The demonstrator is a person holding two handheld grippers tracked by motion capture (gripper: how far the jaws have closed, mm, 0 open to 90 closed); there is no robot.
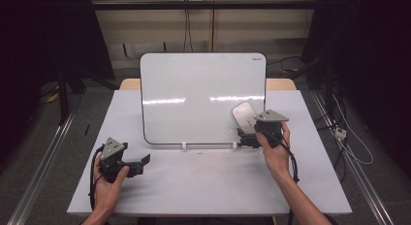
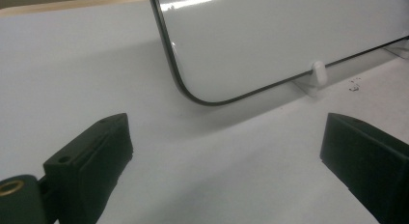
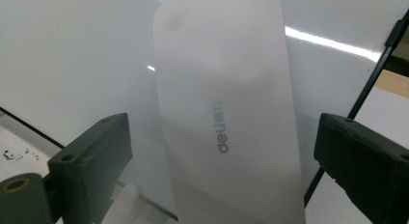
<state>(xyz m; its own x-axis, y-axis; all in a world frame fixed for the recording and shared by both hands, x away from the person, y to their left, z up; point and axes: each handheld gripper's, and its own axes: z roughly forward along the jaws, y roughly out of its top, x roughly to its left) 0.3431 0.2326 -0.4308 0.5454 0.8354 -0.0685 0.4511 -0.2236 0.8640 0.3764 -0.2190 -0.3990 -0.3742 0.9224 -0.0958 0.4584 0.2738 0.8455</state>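
We see a white table point(image 1: 203, 186) carrying a whiteboard point(image 1: 194, 94) propped upright toward its far edge, blank. A pale grey eraser point(image 3: 226, 118) lies against the board's lower right corner, between our right gripper's point(image 1: 252, 137) spread jaws. Near the front left corner our left gripper point(image 1: 140, 162) hangs wide apart, empty.

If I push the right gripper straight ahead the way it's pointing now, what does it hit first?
Most likely the white eraser lying on the whiteboard. It sits between the open jaws of the right gripper, with the board right behind it. Depth is hard to judge.
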